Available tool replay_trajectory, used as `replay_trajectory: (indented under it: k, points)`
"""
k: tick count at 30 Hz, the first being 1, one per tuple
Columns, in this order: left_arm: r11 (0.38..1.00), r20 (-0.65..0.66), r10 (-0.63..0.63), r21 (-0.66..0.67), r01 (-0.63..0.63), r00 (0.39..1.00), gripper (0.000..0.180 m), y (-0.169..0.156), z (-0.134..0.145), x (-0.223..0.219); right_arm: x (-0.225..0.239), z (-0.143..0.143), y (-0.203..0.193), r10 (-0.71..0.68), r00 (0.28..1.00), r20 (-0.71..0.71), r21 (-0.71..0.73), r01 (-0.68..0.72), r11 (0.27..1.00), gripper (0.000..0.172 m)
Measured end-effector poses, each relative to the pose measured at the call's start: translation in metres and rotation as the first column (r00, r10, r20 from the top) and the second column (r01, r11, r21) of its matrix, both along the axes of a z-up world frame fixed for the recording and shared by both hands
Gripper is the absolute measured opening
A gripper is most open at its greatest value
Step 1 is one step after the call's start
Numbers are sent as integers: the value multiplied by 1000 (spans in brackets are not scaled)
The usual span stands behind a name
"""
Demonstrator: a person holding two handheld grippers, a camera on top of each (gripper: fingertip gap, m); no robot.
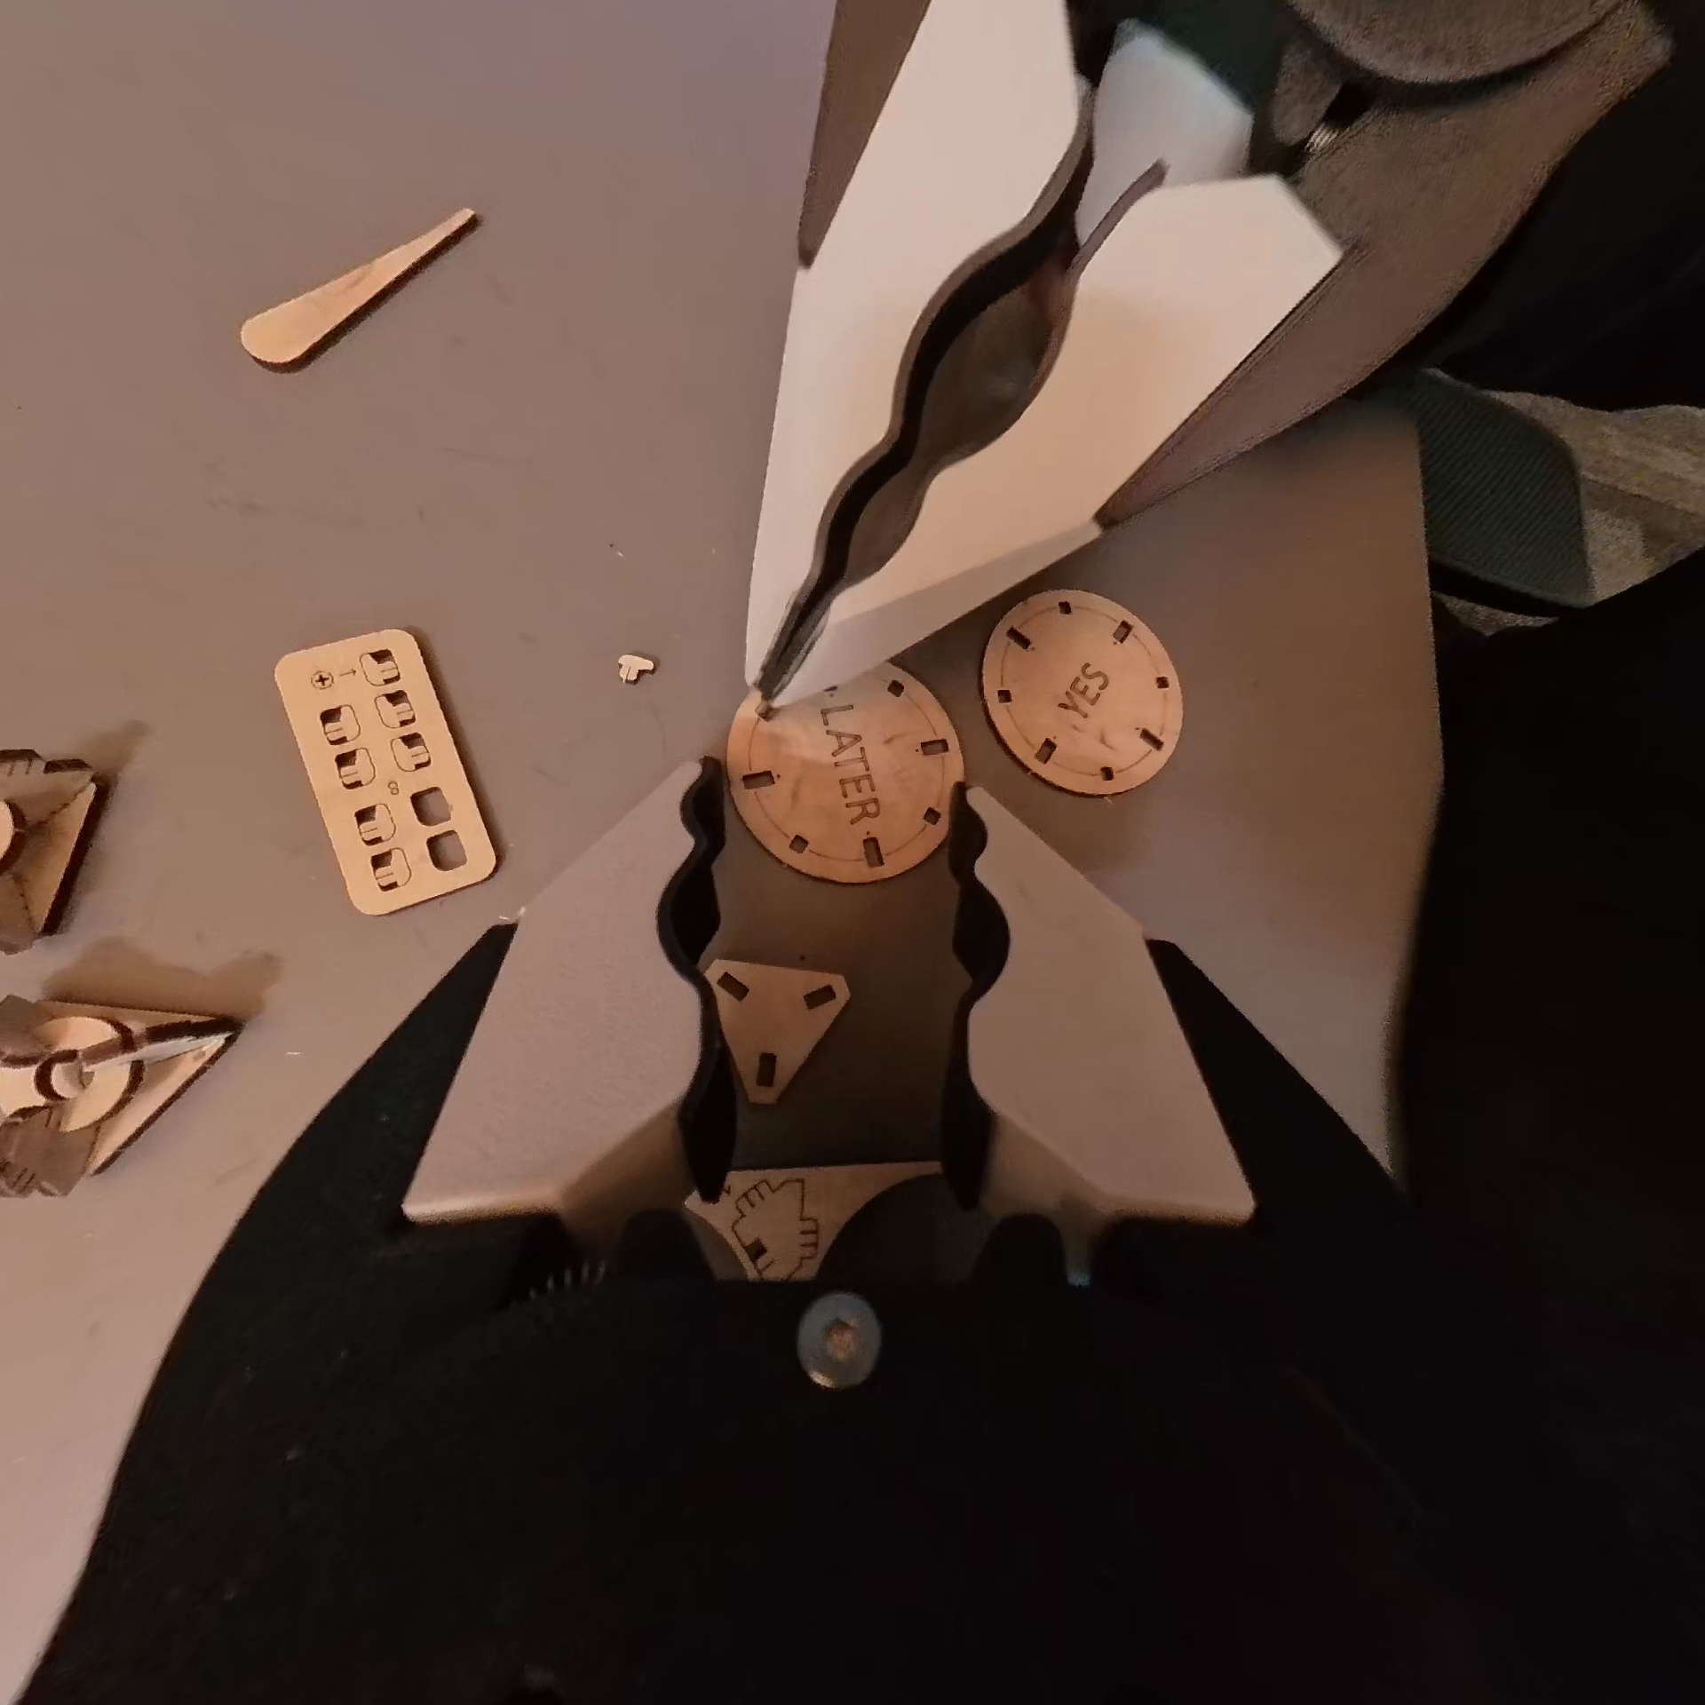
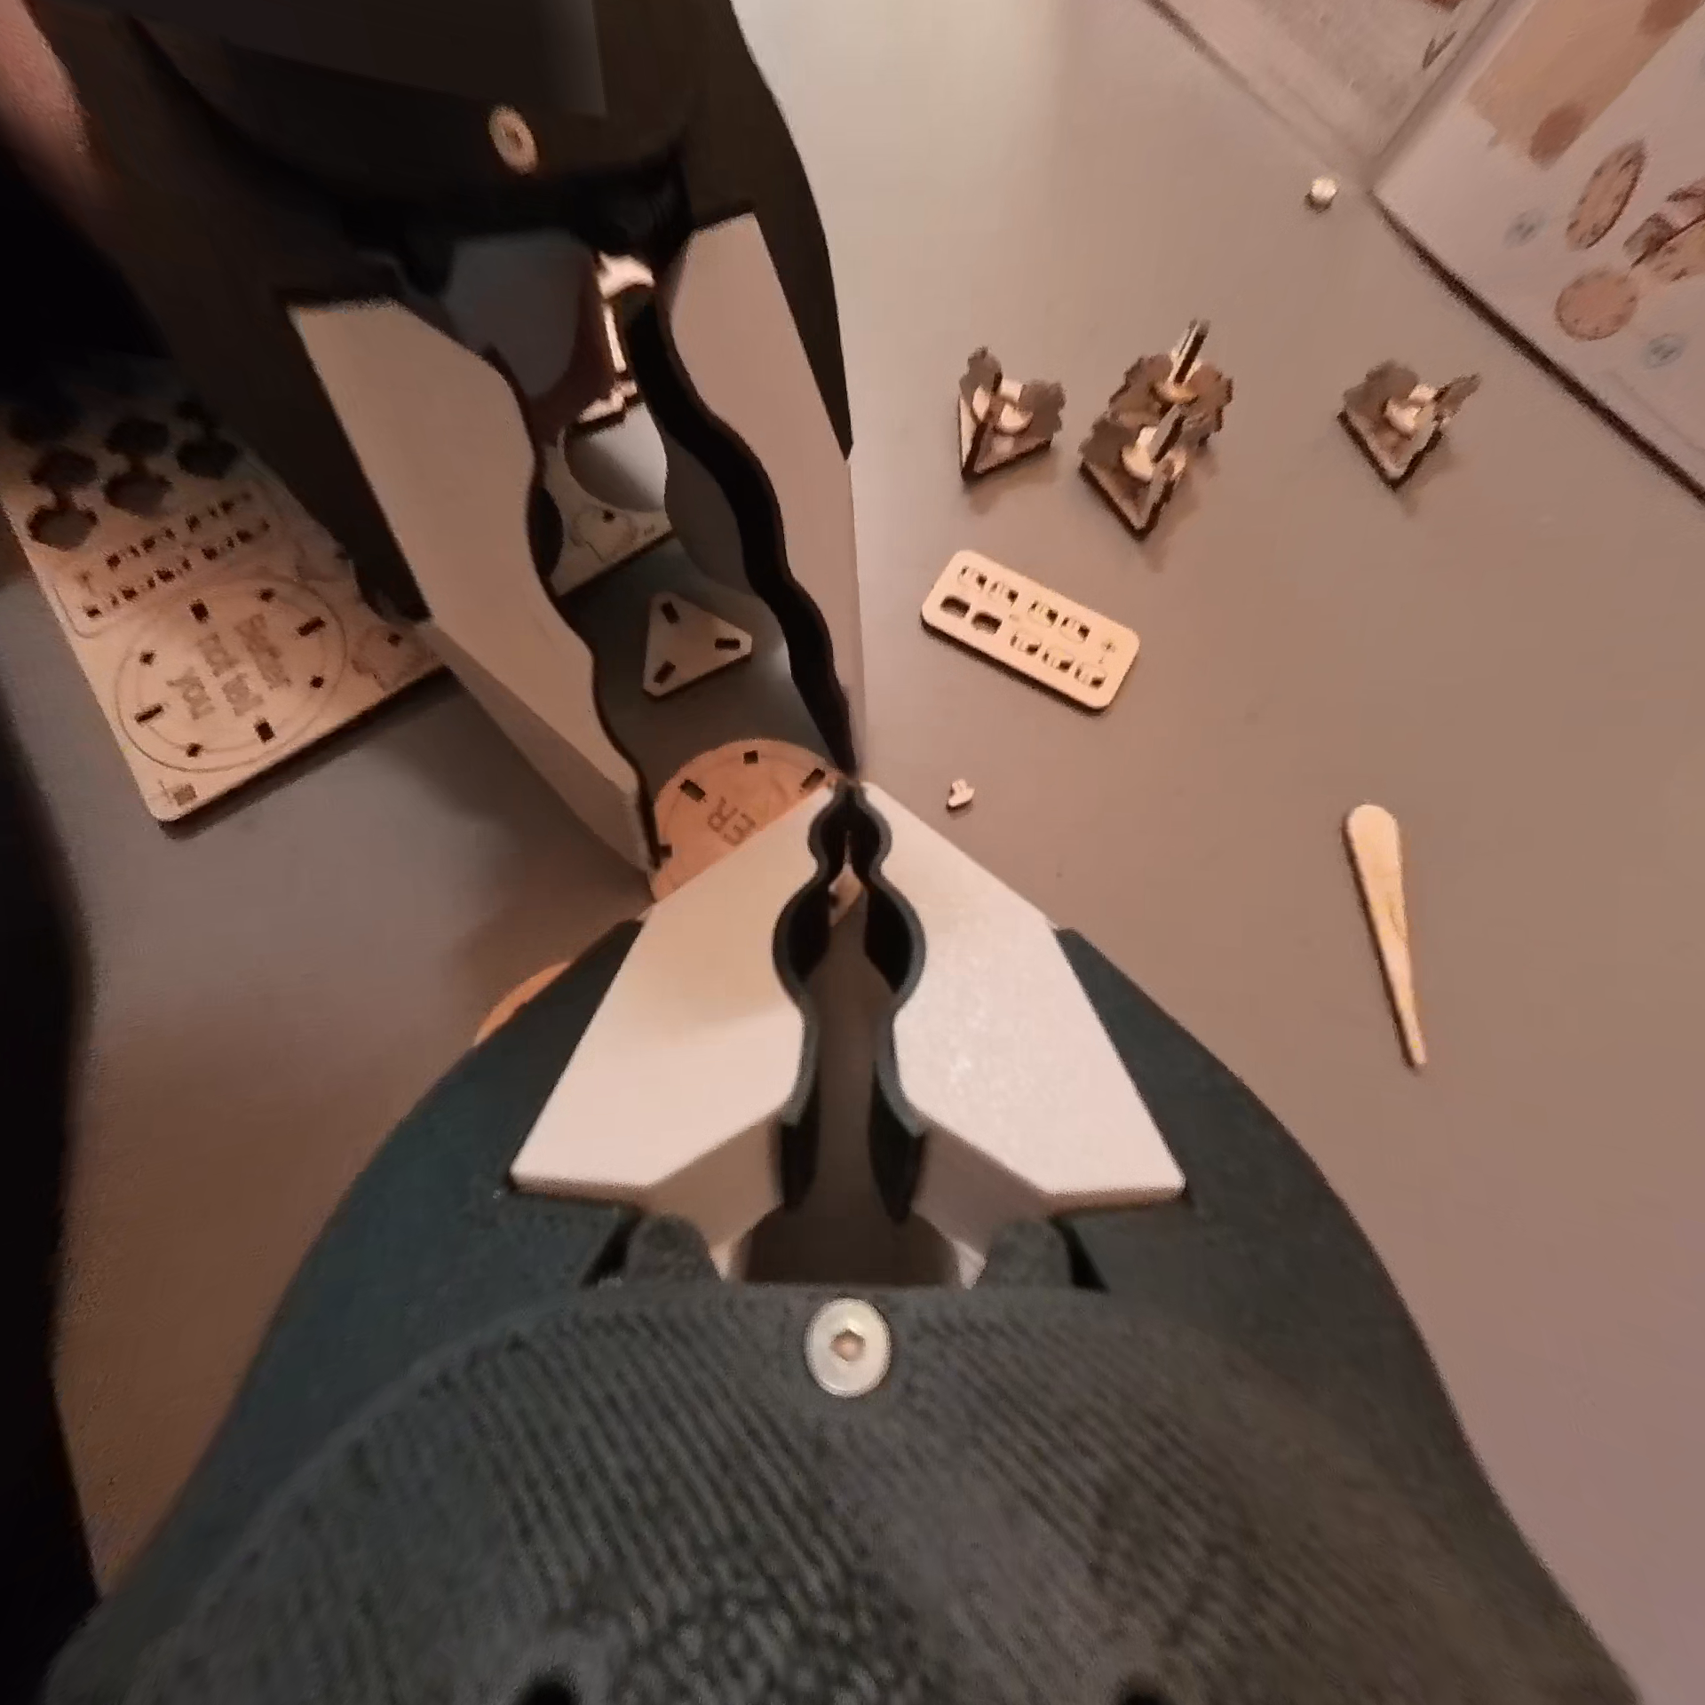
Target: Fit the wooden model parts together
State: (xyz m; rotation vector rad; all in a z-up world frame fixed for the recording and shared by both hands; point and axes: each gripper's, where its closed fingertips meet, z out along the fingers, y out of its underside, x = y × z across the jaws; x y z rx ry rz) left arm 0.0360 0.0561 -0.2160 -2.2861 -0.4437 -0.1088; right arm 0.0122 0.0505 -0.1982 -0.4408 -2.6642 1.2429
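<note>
Landmark: round plywood disc with slots round its rim and engraved lettering [image 1: 844, 784], flat on the grey counter [image 1: 461, 480].

Left hand-held gripper [image 1: 835, 816]: released, fingers spread either side of the disc's near edge, pads not pressing on it. A small triangular plywood plate with three slots [image 1: 775, 1024] lies on the counter between its fingers, nearer the camera than the disc.

Right hand-held gripper [image 1: 766, 687]: clenched, tips pressed together at a slot on the disc's far-left rim. Whether a tiny peg sits between the tips, cannot tell.

A second round slotted plywood disc [image 1: 1081, 694] lies just right of the landmark, apart from it.

Container-like item: a rectangular plywood card with cut-out pockets [image 1: 386, 770], left of the disc; most pockets hold small pieces, two are open holes. A tiny loose T-shaped wooden piece [image 1: 635, 666] lies between card and disc.

Teardrop-shaped wooden stick [image 1: 355, 291] far left beyond the card.
</note>
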Motion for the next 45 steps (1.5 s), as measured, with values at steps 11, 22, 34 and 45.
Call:
replay_trajectory:
  k: [11, 22, 34, 45]
  points:
    - [1000, -11, 12, -13, -12, 1000, 30, -1, -1, -2, 2, 0, 0, 3, 1000, 0, -15, -3, 1000, 0]
    - [999, -44, -43, -13, 42, 998, 0, 1, 0, 3, 3, -3, 6, -14, 1000, -10, -10, 13, 1000, 0]
    - [1000, -3, -15, -5, 15, 1000, 0, 0, 1, 4, -3, 3, 5, -3, 995, -98, 3, 3, 1000, 0]
    - [1000, 7, -13, -4, 13, 1000, 0, 0, 2, 4, 1, 10, 2, 108, 943, -314, 107, -78, 991, 0]
